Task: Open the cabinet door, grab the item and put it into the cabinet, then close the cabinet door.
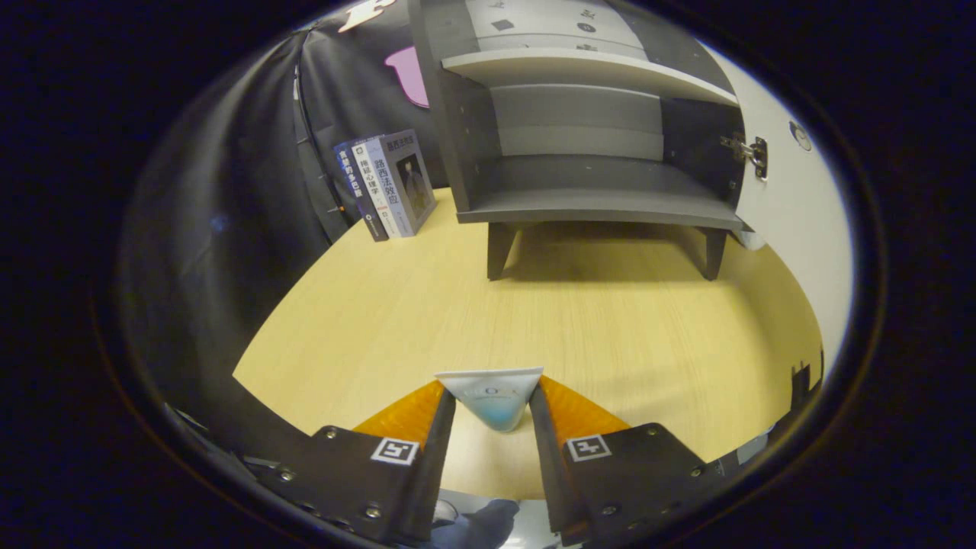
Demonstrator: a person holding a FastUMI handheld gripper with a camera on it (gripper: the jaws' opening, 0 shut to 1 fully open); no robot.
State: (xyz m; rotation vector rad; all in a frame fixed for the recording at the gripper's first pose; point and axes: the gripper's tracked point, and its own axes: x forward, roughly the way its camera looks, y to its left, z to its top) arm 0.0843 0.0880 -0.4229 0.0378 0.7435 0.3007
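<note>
- Grey wooden cabinet [587, 137] at twelve o'clock stands with its white door [793, 213] open.
- Gripper [492, 404] clamps the white-and-blue squeeze tube [492, 393] between both fingers.
- Left: placing the tube inside, closing the door.

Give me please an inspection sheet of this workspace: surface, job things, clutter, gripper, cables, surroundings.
Surface: light wooden tabletop, bare between the fingers and the cabinet.
Job things: grey cabinet on short legs, its white door swung open, lower shelf bare; white tube held between the fingers.
Clutter: three books standing left of the cabinet.
Gripper: gripper shut on the tube, both fingers pressing its sides.
Cables: nothing seen.
Surroundings: black cloth booth wall behind.
</note>
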